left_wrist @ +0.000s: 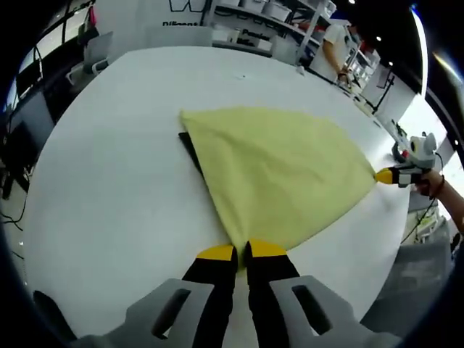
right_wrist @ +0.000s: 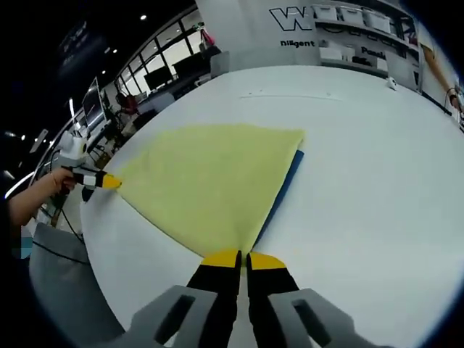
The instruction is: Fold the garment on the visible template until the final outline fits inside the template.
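Grippers (left_wrist: 241, 251) (right_wrist: 243, 257) seemingly pinched on opposite corners of yellow garment (left_wrist: 279, 170).

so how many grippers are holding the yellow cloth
2: the left gripper pinches one corner of the yellow cloth, the right gripper pinches the opposite corner.

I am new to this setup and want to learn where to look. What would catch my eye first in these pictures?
First the yellow cloth, spread on the white table and stretched between the two grippers. The left gripper grips one corner with its jaws shut; the right gripper grips the opposite corner. A dark template peeks out along one edge of the cloth.
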